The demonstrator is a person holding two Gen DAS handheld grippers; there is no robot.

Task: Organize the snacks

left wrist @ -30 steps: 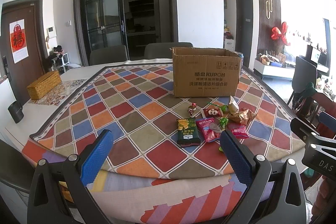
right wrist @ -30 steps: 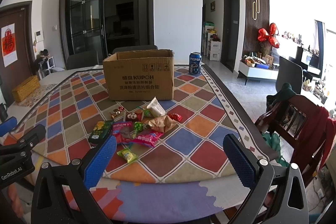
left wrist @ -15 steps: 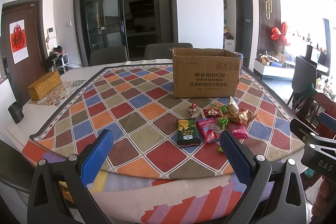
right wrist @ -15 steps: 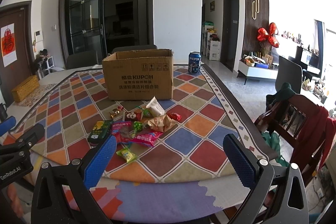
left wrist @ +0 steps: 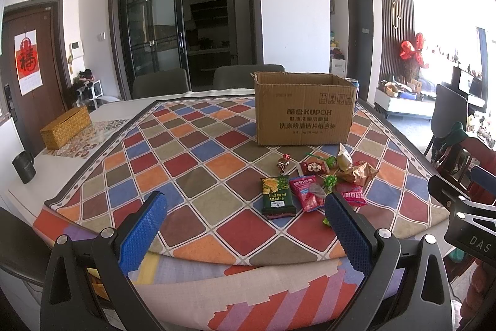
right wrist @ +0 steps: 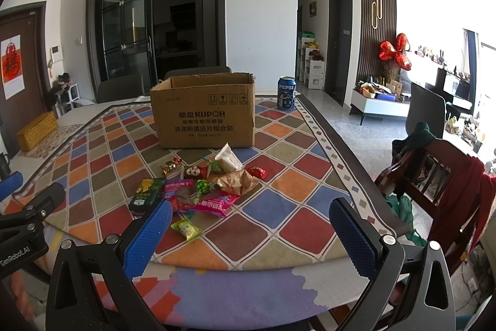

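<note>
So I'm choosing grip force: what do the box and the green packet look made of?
Box: brown corrugated cardboard, matte, with ragged flap edges and printed text. Green packet: probably plastic film, slightly shiny, lying flat with printed graphics.

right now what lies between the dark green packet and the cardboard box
In the left wrist view, only a small gold-red candy and bare tablecloth lie between dark green packet and cardboard box.
</note>
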